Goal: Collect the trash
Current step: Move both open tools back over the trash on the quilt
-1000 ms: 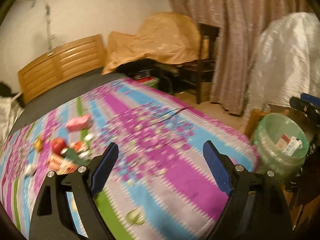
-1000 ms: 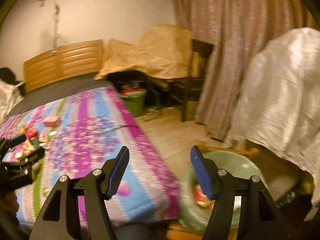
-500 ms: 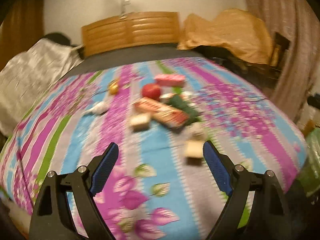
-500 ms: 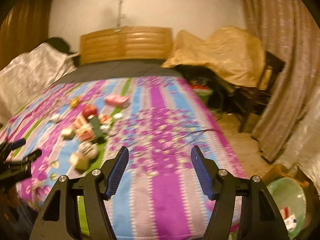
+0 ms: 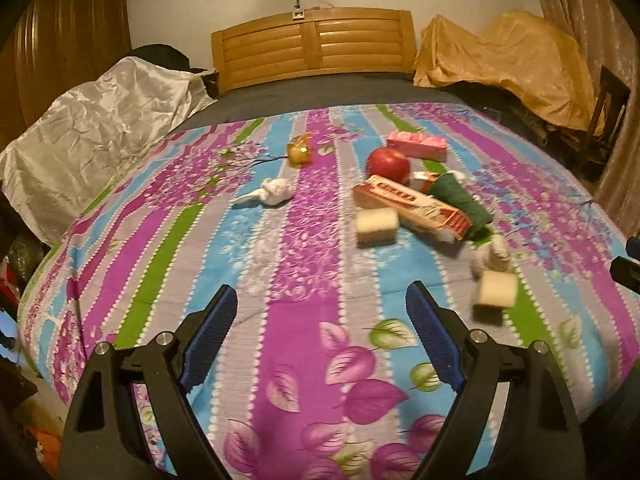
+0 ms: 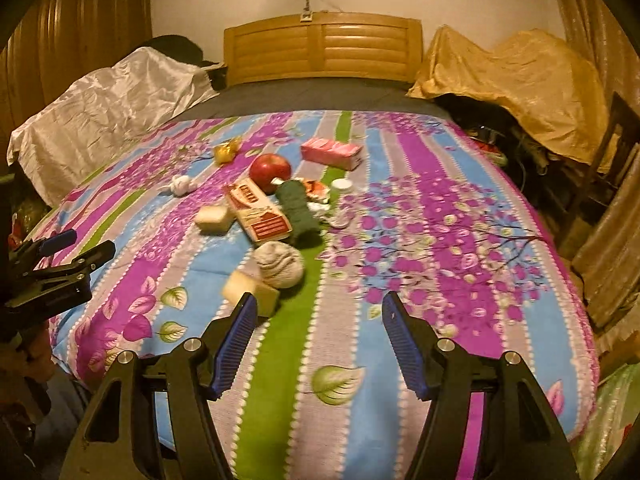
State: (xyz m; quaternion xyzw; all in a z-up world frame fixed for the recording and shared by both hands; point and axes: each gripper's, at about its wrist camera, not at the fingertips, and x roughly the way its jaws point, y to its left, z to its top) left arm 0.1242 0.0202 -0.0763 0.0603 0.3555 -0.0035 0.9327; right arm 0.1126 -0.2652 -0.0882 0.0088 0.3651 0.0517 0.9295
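On the striped floral bedspread (image 6: 420,240) the trash lay clustered mid-bed, a red-and-white carton (image 6: 258,210) beside a red apple (image 6: 270,167), while the left gripper (image 5: 322,312) and right gripper (image 6: 316,316) hovered spread wide, empty.

Blurred by motion: near yellow sponge block (image 5: 496,290), its edges smeared. Partly hidden behind a blue fingertip (image 6: 240,320) in the right wrist view. Cut off at the frame edge: right gripper (image 5: 628,262), only a dark sliver showing. Unreadable: print on the red carton (image 5: 412,206). Half hidden under the green cloth roll (image 6: 298,210): small crumpled wrappers (image 6: 316,190).
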